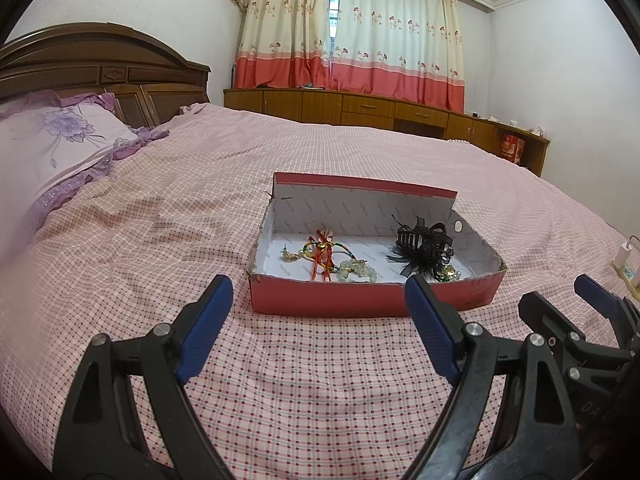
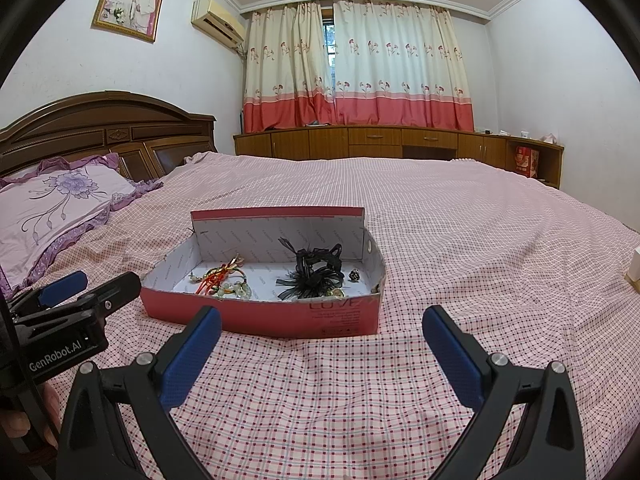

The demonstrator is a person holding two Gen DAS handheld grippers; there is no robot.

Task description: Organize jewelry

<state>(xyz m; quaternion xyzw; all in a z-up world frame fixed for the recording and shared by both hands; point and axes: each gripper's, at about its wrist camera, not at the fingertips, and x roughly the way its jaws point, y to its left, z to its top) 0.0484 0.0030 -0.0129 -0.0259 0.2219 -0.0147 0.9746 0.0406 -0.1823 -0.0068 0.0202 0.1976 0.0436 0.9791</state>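
Mid-frame on the checked bedspread [image 1: 320, 380]: red box [image 1: 332, 300], lid up, holding bead bracelets [image 1: 352, 270] left, black hair clip [image 1: 424, 240] right. Left gripper [image 1: 319, 304] and right gripper [image 2: 322, 334] spread wide, empty.

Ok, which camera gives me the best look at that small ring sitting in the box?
The right wrist view: the small ring sits alone on the box floor, right of the black hair clip. In the left wrist view that clip covers the spot, so the ring cannot be picked out.
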